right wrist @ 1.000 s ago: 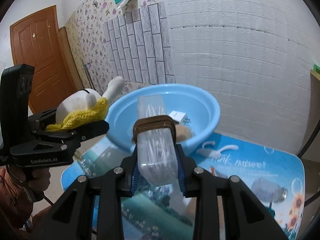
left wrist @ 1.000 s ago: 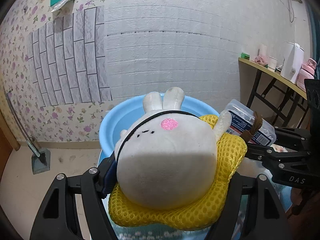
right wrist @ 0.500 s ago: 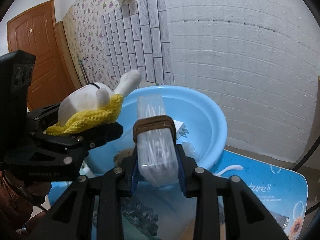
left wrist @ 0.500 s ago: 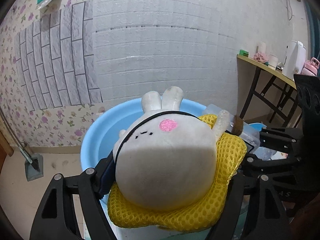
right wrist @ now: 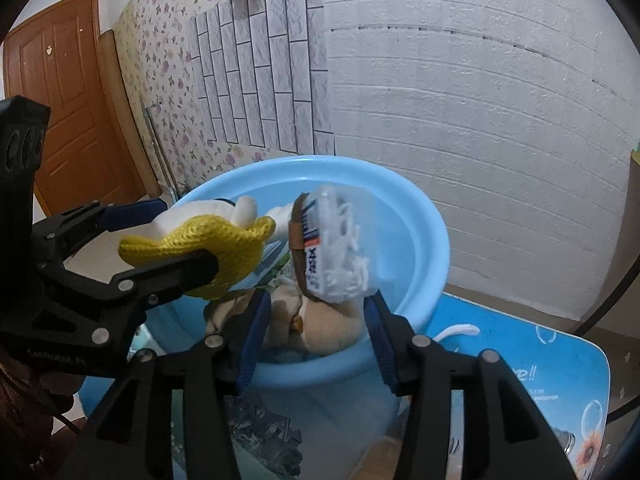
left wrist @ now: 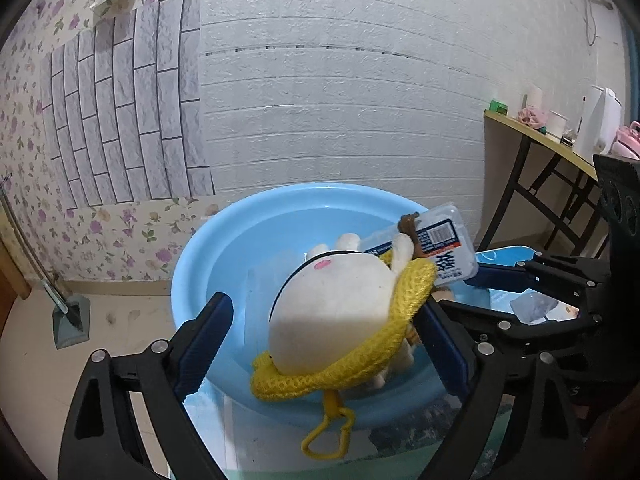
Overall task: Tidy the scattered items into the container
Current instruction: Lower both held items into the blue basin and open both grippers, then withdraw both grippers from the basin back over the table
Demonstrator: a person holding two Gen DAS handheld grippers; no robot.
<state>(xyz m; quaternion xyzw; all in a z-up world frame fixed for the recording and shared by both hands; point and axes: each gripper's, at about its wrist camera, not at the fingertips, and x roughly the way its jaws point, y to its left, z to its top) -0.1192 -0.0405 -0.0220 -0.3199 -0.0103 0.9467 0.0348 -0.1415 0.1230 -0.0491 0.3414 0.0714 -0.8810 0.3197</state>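
A white bunny plush (left wrist: 336, 300) on a yellow mesh pad (left wrist: 384, 348) tips over the light blue basin (left wrist: 192, 264), free of the fingers. My left gripper (left wrist: 324, 340) is open around it above the near rim. A clear box of cotton swabs (right wrist: 336, 248) with a brown band drops over the basin (right wrist: 432, 232); it also shows in the left wrist view (left wrist: 436, 240). My right gripper (right wrist: 316, 324) is open just below the box. A tan plush (right wrist: 324, 328) lies inside the basin.
The basin stands on a blue printed table mat (right wrist: 520, 368) near a white brick wall. A white cord (right wrist: 456, 332) lies on the mat right of the basin. A side table with a kettle (left wrist: 596, 124) stands at the right. An orange door (right wrist: 60, 92) is at the left.
Both grippers have opened. The bunny plush and the swab box have left the fingers and tip down into the basin. Both grippers have come closer over the basin.
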